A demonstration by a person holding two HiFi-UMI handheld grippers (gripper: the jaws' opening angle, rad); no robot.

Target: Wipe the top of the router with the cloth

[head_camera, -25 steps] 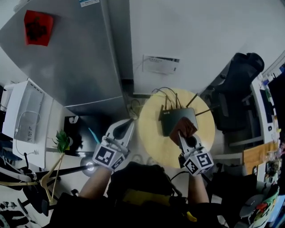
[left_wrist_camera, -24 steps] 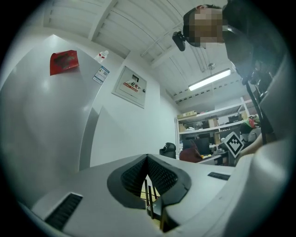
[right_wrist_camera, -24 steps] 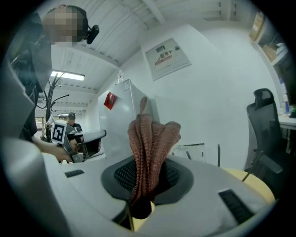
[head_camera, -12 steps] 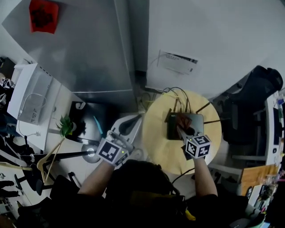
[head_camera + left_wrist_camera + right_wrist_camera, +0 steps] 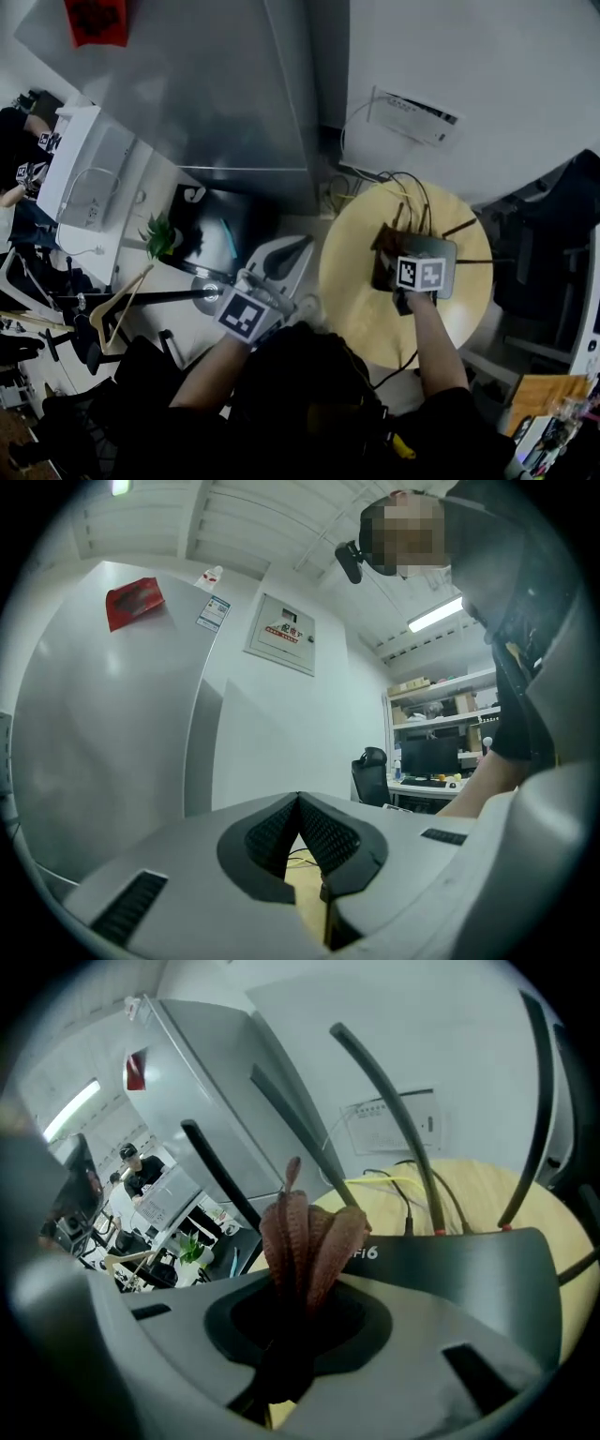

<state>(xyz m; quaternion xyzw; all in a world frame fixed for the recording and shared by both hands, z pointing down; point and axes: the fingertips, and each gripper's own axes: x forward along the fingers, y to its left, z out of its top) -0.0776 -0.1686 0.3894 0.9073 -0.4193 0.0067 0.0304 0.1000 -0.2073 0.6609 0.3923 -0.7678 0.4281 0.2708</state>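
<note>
With the right claw (image 5: 298,1321) pinching the cloth (image 5: 305,1232), sweep flat along the router (image 5: 450,1265) top, avoiding antennas (image 5: 394,1101); left claw (image 5: 302,841) is pressed together.

**Three cameras around one tabletop**

The head view looks steeply down from above the person onto the round tabletop (image 5: 354,292). The left gripper view sits low beside it, facing the refrigerator (image 5: 103,724) and slightly upward. The right gripper view is very near the router (image 5: 469,1265). All three share tabletop and refrigerator.
</note>
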